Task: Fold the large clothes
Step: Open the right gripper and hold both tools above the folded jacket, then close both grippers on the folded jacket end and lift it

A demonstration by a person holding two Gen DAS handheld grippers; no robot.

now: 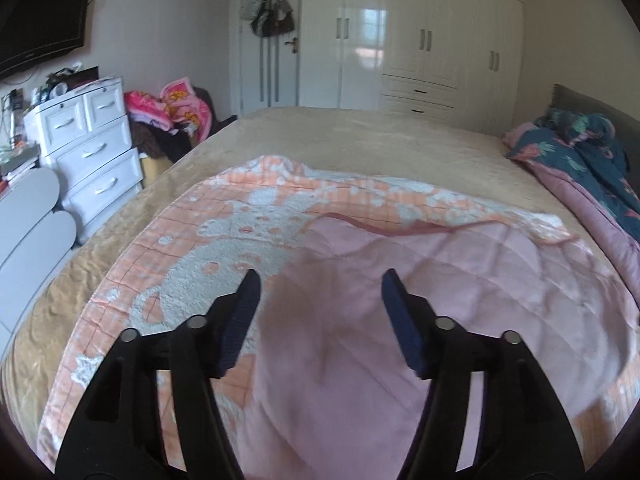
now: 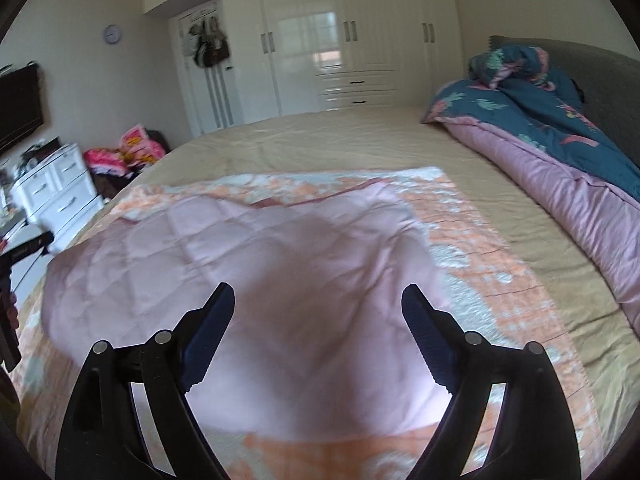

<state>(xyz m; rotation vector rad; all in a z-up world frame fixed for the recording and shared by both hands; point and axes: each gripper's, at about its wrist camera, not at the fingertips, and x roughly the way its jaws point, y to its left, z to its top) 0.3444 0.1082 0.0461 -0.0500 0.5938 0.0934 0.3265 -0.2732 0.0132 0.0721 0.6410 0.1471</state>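
Both claws released: left claw [image 1: 320, 280] and right claw [image 2: 318, 294] hover apart above the pink quilt [image 2: 256, 264], folded over on the bed [image 2: 320, 136]. A teal duvet [image 2: 560, 120] heaps along the bed's headboard edge, clear of the quilt.

**A lived-in bedroom at home**

I'm looking across a wide bed [image 2: 320, 136] toward glossy white wardrobes [image 2: 344, 40]. A wall clock [image 2: 112, 33], bags on the door [image 1: 272, 12], a wall-mounted television [image 1: 44, 16] and a cluttered white dresser [image 1: 88, 148] say home.
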